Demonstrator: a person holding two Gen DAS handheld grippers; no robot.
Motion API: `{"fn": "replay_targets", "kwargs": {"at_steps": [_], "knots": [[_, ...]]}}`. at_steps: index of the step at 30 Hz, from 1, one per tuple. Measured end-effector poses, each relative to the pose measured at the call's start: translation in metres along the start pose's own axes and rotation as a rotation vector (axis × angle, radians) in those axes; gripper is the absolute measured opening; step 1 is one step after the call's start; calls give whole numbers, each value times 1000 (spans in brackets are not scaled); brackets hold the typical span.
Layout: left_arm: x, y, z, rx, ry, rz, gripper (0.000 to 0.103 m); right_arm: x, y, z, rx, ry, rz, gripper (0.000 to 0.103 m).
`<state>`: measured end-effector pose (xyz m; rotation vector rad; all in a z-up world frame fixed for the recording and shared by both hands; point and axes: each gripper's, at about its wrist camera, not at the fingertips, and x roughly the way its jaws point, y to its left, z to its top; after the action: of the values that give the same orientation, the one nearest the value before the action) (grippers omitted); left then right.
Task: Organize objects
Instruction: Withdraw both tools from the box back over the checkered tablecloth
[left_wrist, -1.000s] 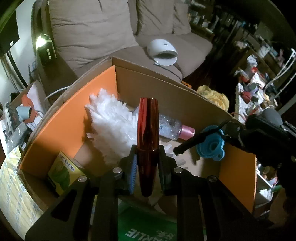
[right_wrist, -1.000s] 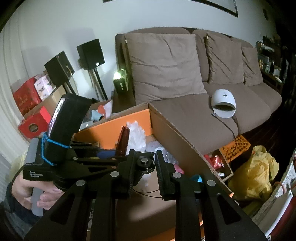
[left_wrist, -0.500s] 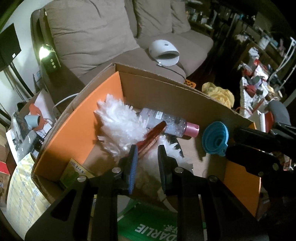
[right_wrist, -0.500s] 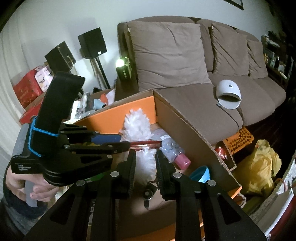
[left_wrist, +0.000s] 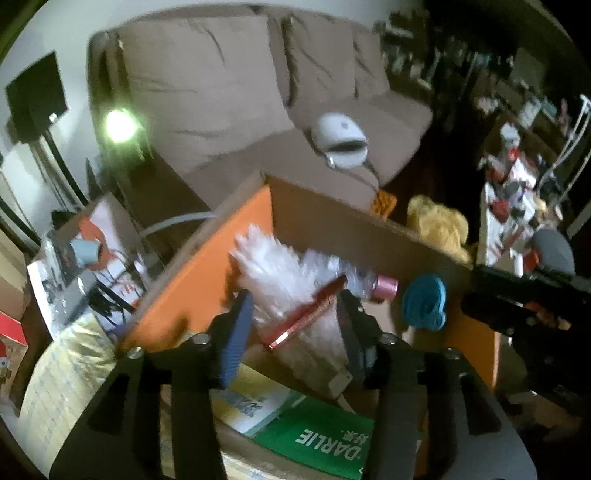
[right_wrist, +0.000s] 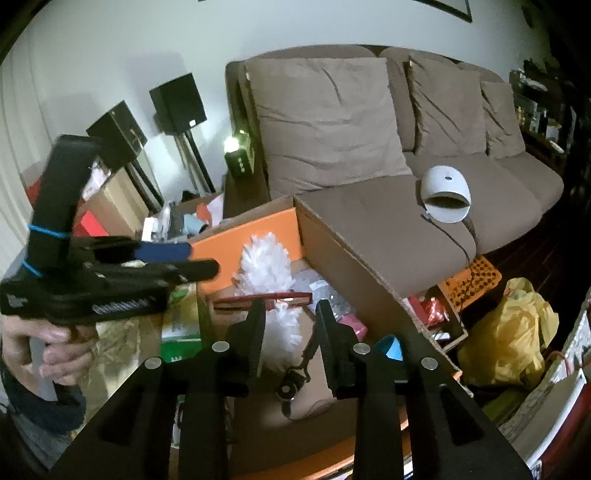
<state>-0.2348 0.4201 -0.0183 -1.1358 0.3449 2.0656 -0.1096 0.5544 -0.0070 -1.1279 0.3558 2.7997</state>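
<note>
A cardboard box (left_wrist: 369, 230) with orange flaps holds a white fluffy duster (left_wrist: 273, 269), a clear bottle with a pink cap (left_wrist: 384, 288) and a blue funnel (left_wrist: 424, 301). A shiny red tube (left_wrist: 306, 314) lies slanted across the duster, free of any finger. My left gripper (left_wrist: 293, 328) hovers open above the box's near edge. From the right wrist, the red tube (right_wrist: 262, 297) lies flat on the duster (right_wrist: 264, 266). My right gripper (right_wrist: 290, 332) stands open over the box (right_wrist: 351, 254), holding nothing. A small black round item on a cord (right_wrist: 291, 384) rests on the box floor.
A brown sofa (right_wrist: 369, 221) behind the box carries a white dome device (right_wrist: 447, 195). A yellow bag (right_wrist: 509, 332) sits at the right. A green DARLIE carton (left_wrist: 317, 439) lies under the left gripper. Speakers (right_wrist: 177, 103), a lit lamp (left_wrist: 118, 125) and clutter fill the left.
The left gripper let go of the red tube, which tipped over onto the duster. Its jaws spread wide and it drew back. The black corded item dropped from the right gripper's tips into the box.
</note>
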Motion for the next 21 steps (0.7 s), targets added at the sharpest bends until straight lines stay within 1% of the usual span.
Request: {"fn": "replay_targets", "kwargs": {"at_steps": [2,5,6,7,8,9,10,11,14,15,17,18,19,21], "knots": [[-11,4,3,-3,-28,11,50,-6,1,1,4,-16,4,32],[-41,10,6,-27,-85,18,50,-18,3,3,8,-43,12,35],[-57,10,5,-48,-115,3,50,-22,4,4,8,-53,15,38],[-74,7,4,-56,-153,-28,52,-27,6,5,7,-64,21,41],[-90,2,2,-49,-193,-51,54,-30,8,5,4,-73,27,42],[-108,-5,-2,-35,-237,-50,59,-35,10,6,-1,-83,32,43],[-123,-10,-7,-23,-275,-34,63,-39,12,6,-4,-92,37,44],[-134,-15,-11,-14,-300,-18,64,-46,15,7,-6,-107,42,44],[-157,-22,-24,4,-316,12,64,-66,24,8,-21,-148,57,44],[-164,-22,-29,5,-321,35,64,-74,29,8,-34,-166,60,45],[-177,-16,-40,-13,-339,88,64,-91,40,7,-66,-210,32,48],[-185,-8,-49,-40,-352,135,65,-98,45,6,-80,-229,13,50],[-190,-1,-57,-56,-359,158,65,-104,50,5,-90,-244,6,50],[-197,17,-75,-111,-360,206,65,-112,60,4,-105,-261,30,50]]}}
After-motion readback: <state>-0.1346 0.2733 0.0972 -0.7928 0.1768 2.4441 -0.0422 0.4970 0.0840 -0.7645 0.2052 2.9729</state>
